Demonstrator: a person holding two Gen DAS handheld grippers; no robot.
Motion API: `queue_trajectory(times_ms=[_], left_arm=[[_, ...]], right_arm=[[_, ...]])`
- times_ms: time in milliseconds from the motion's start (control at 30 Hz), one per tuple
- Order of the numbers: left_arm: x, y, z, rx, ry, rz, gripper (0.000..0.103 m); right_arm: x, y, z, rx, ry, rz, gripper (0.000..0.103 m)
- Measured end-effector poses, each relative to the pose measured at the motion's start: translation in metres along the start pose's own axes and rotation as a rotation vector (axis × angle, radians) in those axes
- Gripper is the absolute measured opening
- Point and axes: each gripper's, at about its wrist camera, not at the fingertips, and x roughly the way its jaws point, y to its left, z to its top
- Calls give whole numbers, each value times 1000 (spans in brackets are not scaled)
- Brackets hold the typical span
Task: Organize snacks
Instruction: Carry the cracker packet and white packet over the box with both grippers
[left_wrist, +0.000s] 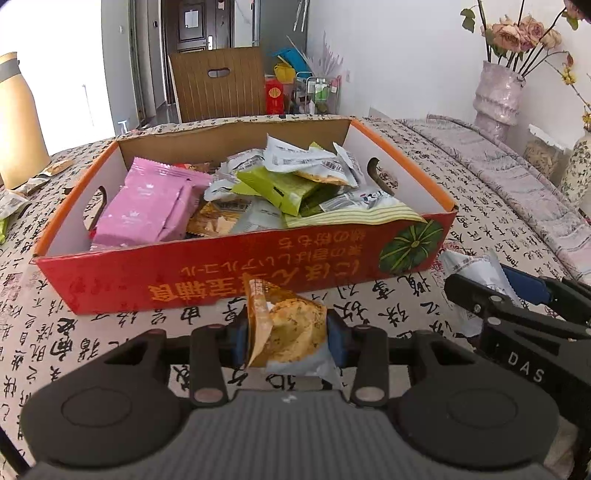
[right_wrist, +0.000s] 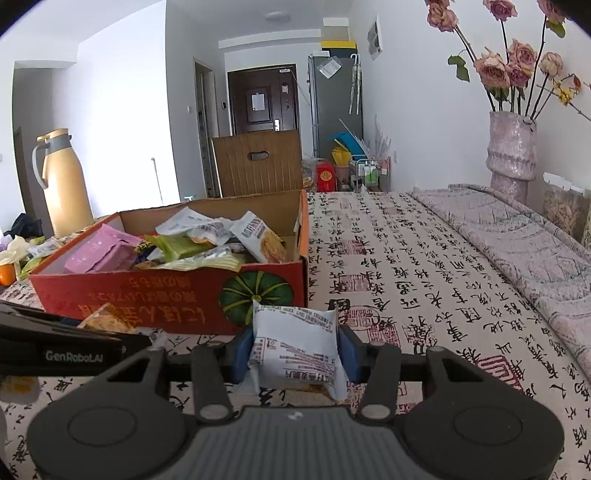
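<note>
A red cardboard box (left_wrist: 229, 269) with an orange rim holds several snack packets: a pink pack (left_wrist: 147, 203), green (left_wrist: 277, 188) and white ones. It also shows in the right wrist view (right_wrist: 166, 295). My left gripper (left_wrist: 284, 332) is shut on an orange snack packet (left_wrist: 288, 325), held just in front of the box's near wall. My right gripper (right_wrist: 295, 350) is shut on a white snack packet (right_wrist: 295, 343), in front of the box's right corner. The right gripper also shows in the left wrist view (left_wrist: 495, 291) at the right.
The table has a calligraphy-print cloth (right_wrist: 424, 277). A yellow thermos (right_wrist: 66, 184) and loose packets (left_wrist: 37, 177) lie left of the box. A vase with flowers (right_wrist: 511, 147) stands at the far right. A wooden chair back (right_wrist: 258, 162) is behind the table.
</note>
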Motion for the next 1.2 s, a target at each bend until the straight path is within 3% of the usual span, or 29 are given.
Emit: queue_trajectory(times_ms=[300,533,800,1200], left_arm=[[-29,8,3,9,-78,-40,42],[-50,18,18,-1,-165,-38,42],[-55,35,49,-21,-247,8,42],[-37,65,86,-60,-301,74,42]], right_arm=[[-19,5,4,-12,-32,13,47],[-27,15,25,-22,-99,33,47],[-12,34,62,-53,-147,62,47],[33,64,106,-70,-157,86,47]])
